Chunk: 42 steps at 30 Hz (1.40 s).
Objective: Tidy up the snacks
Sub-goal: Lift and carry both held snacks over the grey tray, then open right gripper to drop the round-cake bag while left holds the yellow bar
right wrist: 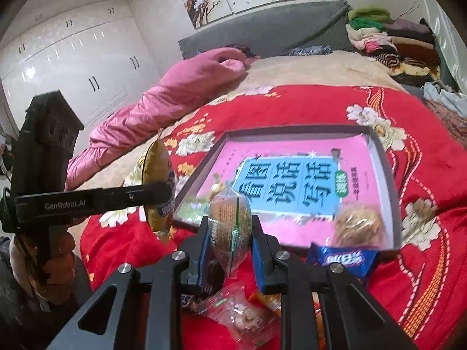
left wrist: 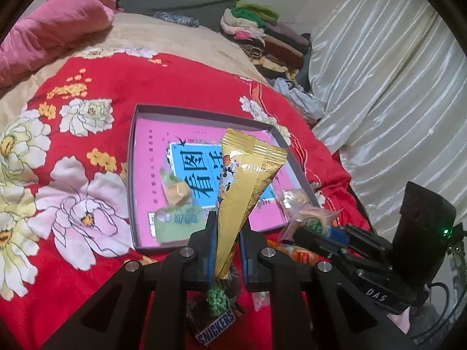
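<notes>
Transfer step: left gripper (left wrist: 229, 233) clamps a gold packet (left wrist: 245, 180), right gripper (right wrist: 230, 233) a clear-wrapped biscuit (right wrist: 230, 227), both above the box's (right wrist: 394, 204) near edge; next, release inside.

Glossy gold foil packet (left wrist: 248, 172), clear crinkly plastic wrapper (right wrist: 230, 227), plush red blanket (left wrist: 175, 84), matt cardboard tray (left wrist: 132, 175).
</notes>
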Motion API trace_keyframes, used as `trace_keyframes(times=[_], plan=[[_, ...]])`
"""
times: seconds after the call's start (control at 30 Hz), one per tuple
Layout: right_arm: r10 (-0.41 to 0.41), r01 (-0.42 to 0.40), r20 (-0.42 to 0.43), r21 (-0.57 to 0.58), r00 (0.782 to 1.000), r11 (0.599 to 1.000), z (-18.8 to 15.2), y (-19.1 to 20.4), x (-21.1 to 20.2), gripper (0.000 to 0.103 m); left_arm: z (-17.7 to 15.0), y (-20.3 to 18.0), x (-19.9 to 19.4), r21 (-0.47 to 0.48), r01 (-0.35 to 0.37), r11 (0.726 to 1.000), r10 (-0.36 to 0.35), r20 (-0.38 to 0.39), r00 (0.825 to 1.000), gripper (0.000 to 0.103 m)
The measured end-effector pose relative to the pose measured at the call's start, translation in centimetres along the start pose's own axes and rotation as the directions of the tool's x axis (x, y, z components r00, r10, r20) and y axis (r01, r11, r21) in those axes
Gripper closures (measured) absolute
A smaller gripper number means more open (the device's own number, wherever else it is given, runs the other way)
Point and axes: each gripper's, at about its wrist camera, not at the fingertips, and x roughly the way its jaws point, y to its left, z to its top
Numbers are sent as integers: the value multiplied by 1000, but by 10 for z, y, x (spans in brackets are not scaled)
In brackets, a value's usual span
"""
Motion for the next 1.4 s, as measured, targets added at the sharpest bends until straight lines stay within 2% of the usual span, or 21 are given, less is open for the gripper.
trace_keyframes(times=[0.63,1.4], plan=[[-95,93,46,42,994,995,19,-29,-3,78,27,39,11,-58,-66,996,69,57,996,90],[-141,138,24,108,990,985,17,-50,7,77,17,53,52,-33,-115,993,114,-20,993,90]])
